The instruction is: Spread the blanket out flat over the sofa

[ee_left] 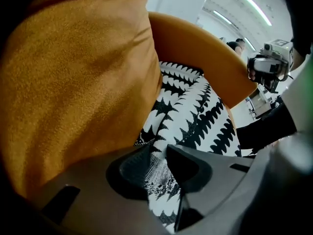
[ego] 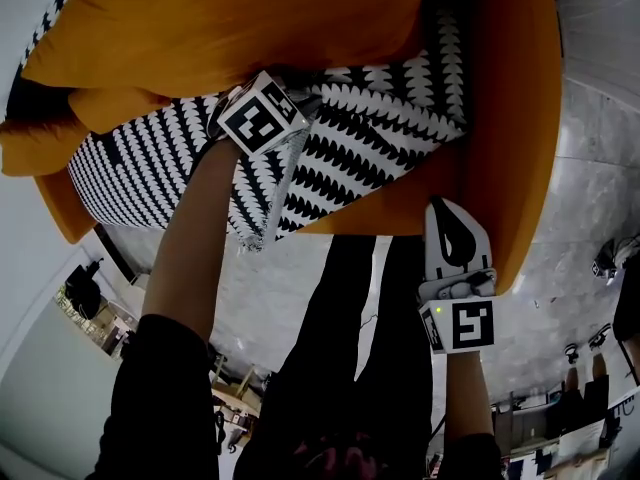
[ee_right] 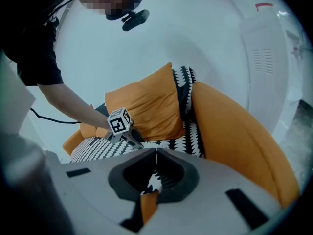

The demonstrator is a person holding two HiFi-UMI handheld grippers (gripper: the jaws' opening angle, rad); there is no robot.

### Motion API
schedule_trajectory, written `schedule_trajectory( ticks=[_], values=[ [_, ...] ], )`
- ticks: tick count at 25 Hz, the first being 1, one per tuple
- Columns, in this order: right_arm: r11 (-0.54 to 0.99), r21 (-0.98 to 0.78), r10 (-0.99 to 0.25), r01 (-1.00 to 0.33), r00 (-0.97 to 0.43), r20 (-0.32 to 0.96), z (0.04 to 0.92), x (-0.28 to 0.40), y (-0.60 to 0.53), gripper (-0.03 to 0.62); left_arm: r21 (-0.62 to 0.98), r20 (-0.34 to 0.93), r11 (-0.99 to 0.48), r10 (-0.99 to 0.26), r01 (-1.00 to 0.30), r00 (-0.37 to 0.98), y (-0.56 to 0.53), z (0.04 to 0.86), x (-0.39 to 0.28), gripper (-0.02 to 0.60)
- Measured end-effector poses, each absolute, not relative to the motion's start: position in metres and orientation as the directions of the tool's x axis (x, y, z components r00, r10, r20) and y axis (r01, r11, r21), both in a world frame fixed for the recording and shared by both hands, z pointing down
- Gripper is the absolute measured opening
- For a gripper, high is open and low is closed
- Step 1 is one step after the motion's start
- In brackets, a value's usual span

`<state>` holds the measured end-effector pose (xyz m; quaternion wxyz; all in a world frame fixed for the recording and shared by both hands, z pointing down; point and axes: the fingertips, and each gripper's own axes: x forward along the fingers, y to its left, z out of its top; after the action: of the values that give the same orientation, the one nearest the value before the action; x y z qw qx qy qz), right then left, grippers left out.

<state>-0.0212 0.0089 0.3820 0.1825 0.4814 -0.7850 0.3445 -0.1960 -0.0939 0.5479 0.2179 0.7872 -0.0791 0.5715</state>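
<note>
A black-and-white patterned blanket (ego: 350, 133) lies over the seat of the orange sofa (ego: 505, 118) and runs up behind the orange cushion (ego: 230, 23). My left gripper (ego: 285, 163) points steeply down at the blanket's front edge, and its jaws are shut on a fold of the cloth (ee_left: 157, 168). In the right gripper view it shows as a marker cube (ee_right: 119, 121) above the blanket (ee_right: 98, 148). My right gripper (ego: 443, 208) hovers by the sofa's front right corner, its tips (ee_right: 156, 154) together. Only blanket and orange sofa show through the hollow behind them.
A second, smaller orange cushion (ego: 110, 108) lies at the sofa's left end. The sofa's curved armrest (ee_right: 234, 141) rises on the right. The person's dark-trousered legs (ego: 350, 348) stand on the pale floor (ego: 590, 198) in front. Furniture and equipment stand farther off (ee_left: 269, 67).
</note>
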Motion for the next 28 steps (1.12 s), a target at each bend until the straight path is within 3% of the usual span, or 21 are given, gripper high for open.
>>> schedule_trajectory(
  ticks=[4,13,28],
  values=[
    [0.314,-0.353,-0.625,-0.882,-0.471,0.622,0.369,-0.041,0.009,0.021,0.222,0.937,-0.91,0.098,-0.351,0.336,-0.095,0.529,-0.216,0.048],
    [0.301,-0.357,-0.654,-0.884,-0.464,0.597,0.36,-0.037,0.005,0.021,0.165,0.926,-0.915,0.015,-0.369,0.378,-0.088,0.505,-0.205,0.043],
    [0.244,-0.302,-0.719,-0.921,-0.381,0.581,0.342,-0.031,0.009,0.021,0.158,0.887,-0.938,-0.002,-0.308,0.461,-0.062,0.468,-0.185,0.038]
  ],
)
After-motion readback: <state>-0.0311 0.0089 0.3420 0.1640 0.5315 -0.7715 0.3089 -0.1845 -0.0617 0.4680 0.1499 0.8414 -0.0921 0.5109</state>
